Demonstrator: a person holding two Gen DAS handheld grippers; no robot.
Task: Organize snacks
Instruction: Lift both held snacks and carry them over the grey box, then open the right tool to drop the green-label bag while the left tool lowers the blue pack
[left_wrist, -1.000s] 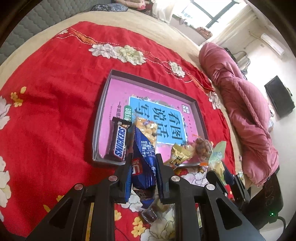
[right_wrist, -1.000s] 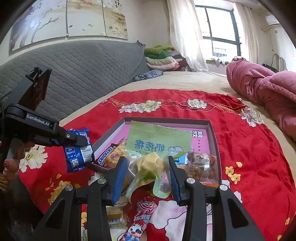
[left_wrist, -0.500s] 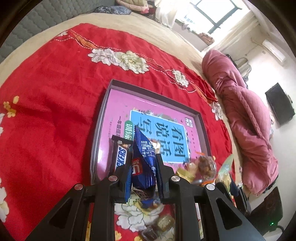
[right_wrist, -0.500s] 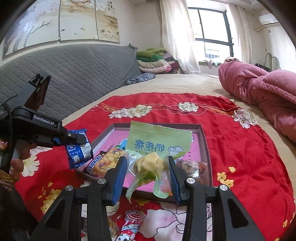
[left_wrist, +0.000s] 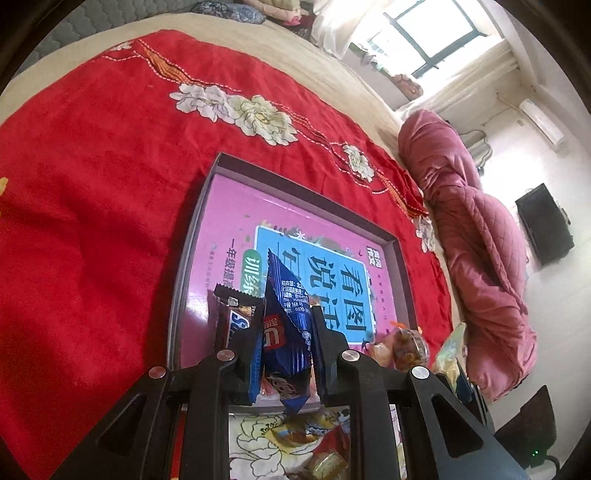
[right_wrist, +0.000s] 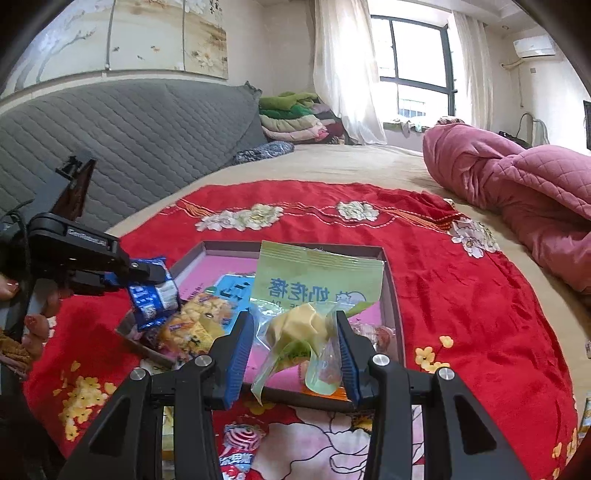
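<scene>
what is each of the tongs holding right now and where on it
The left tongs pinch a blue snack packet across its middle. The right tongs clamp a green pouch at its crumpled lower half, around the yellow contents.

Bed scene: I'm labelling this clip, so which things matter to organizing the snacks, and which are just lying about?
Job:
blue packet in left gripper
green pouch in right gripper
tray
Snickers bar

Lying about:
pink quilt
folded blankets
</scene>
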